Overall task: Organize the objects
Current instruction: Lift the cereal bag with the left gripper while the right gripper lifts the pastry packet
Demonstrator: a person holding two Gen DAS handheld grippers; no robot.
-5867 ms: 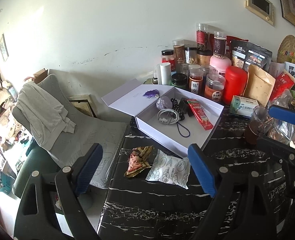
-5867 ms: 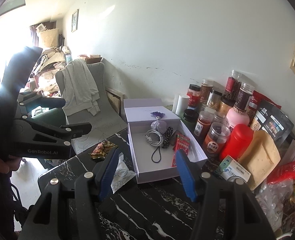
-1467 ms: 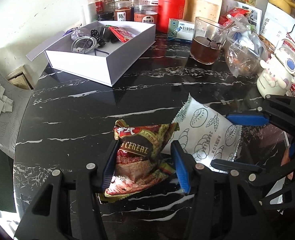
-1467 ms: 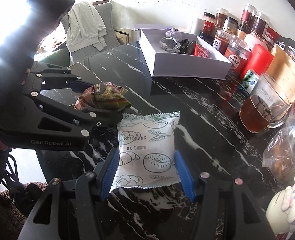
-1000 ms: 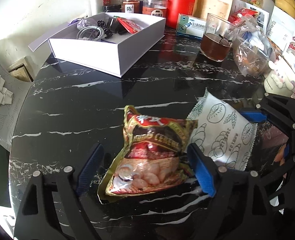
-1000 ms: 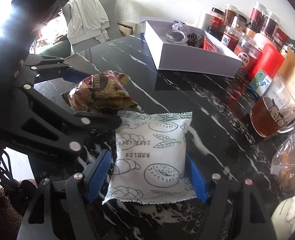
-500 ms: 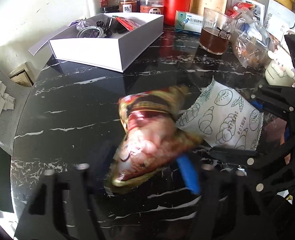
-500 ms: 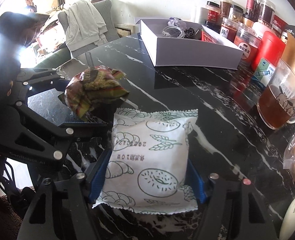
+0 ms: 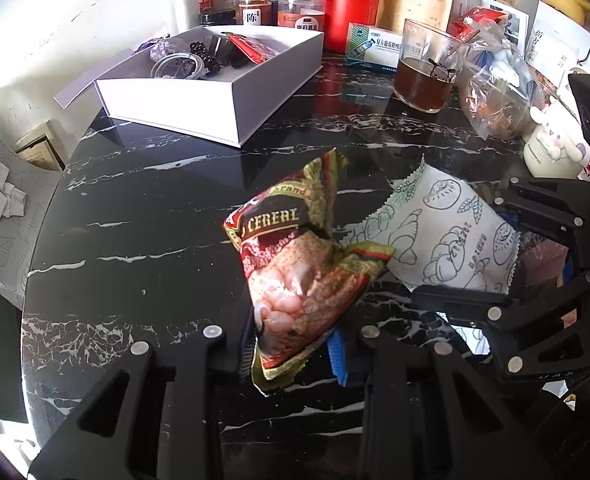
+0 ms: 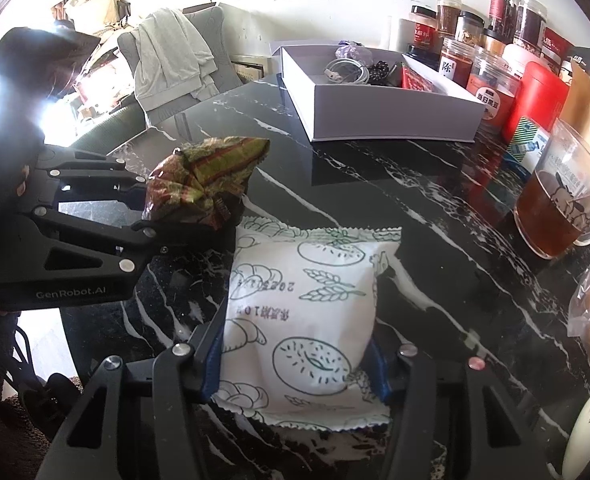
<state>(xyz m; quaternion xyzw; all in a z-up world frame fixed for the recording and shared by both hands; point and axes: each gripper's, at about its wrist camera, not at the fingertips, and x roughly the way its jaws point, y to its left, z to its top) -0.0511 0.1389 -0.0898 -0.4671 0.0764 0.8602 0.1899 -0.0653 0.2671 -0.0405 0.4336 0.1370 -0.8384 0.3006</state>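
Note:
My left gripper (image 9: 293,354) is shut on a red and brown cereal packet (image 9: 299,268) and holds it tilted above the black marble table (image 9: 143,216). It also shows in the right wrist view (image 10: 205,178). My right gripper (image 10: 295,368) is shut on a white bread packet (image 10: 307,312) printed with pastries, low over the table; the packet also shows in the left wrist view (image 9: 447,232). An open white box (image 9: 231,92) holding a cable, beads and a red sachet stands at the table's far side, also in the right wrist view (image 10: 379,112).
Jars, a red canister (image 9: 349,12) and pouches line the wall behind the box. A glass of tea (image 9: 427,68), a medicine box (image 9: 375,46), a plastic bag (image 9: 499,84) and a white mug (image 9: 551,148) stand at the right. A grey chair (image 10: 171,60) stands beyond the left edge.
Both grippers have closed on their packets and lifted them. The cereal packet has tilted up off the table in my left gripper.

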